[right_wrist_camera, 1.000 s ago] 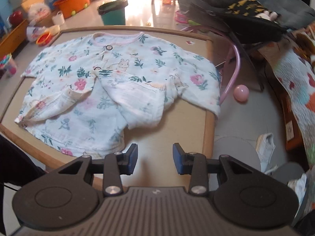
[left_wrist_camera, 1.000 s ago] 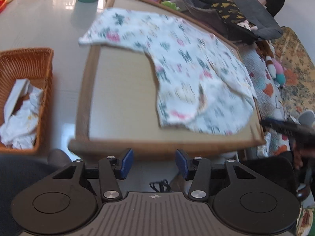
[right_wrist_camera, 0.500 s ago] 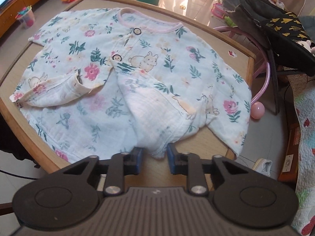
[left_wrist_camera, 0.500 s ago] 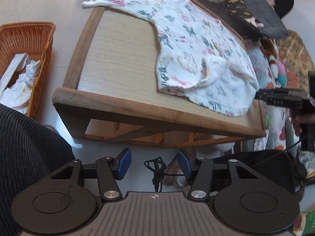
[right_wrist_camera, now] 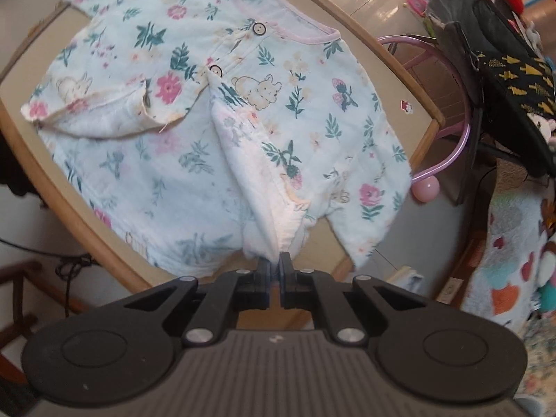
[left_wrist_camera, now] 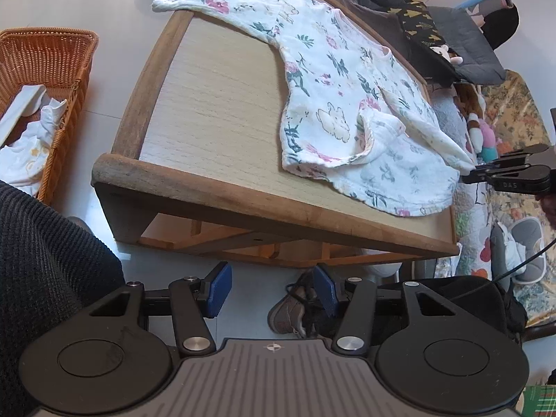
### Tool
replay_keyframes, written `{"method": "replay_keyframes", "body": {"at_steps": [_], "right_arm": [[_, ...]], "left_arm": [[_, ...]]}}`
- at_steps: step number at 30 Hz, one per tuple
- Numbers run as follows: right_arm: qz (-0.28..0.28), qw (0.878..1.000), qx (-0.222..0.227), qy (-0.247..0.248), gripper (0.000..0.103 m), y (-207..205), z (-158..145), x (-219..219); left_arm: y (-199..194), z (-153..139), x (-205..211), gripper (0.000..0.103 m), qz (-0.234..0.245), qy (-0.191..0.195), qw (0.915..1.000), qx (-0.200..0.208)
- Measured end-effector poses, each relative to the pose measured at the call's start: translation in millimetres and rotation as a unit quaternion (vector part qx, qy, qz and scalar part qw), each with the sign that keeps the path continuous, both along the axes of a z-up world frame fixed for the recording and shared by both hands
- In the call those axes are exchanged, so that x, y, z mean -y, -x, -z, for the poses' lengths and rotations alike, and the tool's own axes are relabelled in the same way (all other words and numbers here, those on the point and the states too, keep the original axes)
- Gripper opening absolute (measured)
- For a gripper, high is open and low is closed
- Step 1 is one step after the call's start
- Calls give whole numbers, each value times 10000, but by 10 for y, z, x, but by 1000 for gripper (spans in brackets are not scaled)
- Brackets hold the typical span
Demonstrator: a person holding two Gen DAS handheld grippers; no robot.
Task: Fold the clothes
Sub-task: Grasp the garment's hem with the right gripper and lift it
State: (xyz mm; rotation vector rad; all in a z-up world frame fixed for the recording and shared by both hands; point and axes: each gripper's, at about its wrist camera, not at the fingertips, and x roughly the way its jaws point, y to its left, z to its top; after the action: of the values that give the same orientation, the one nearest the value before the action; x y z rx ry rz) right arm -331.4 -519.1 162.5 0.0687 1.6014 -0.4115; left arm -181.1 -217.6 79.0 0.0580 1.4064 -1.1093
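Since a second ago the right tool [right_wrist_camera: 274,271] has dropped to the floral baby top [right_wrist_camera: 215,121] and its jaws have just been closing; they now pinch the turned-back front flap at the near hem, lifting it slightly. Meanwhile the left tool [left_wrist_camera: 270,290] hangs half open and empty, off the worktop's [left_wrist_camera: 215,104] near edge, above the floor. Most of the top lies on the worktop's far right half, one sleeve overhanging the far edge; the left half is bare wood. On the floor to the left stands a wicker basket [left_wrist_camera: 69,69].
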Motion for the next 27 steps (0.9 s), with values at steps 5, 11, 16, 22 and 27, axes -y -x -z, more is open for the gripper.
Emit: {"method": "replay_keyframes", "body": {"at_steps": [5,11,16,22,27], "right_arm": [[-301,9975,-631,-108,5,-222,-26,-24],[-679,9927,-927,-374,5,-418,200,-264],[-1036,9880,-1115,-267,6,-382,446,-501],[-686,9965,368,-297,10,-207,196,-458],[-87,9869,1458,-682,16,63,-75,-347]], "left_arm": [[-14,3,-19,54,-20,64,10000,-50],[-27,-2,-26,54,-25,78,9999,-68],[-38,12,-31,54,2,44,10000,-69],[-41,27,-11,54,48,-28,10000,-53],[-26,45,22,54,102,-122,9999,-20]]}}
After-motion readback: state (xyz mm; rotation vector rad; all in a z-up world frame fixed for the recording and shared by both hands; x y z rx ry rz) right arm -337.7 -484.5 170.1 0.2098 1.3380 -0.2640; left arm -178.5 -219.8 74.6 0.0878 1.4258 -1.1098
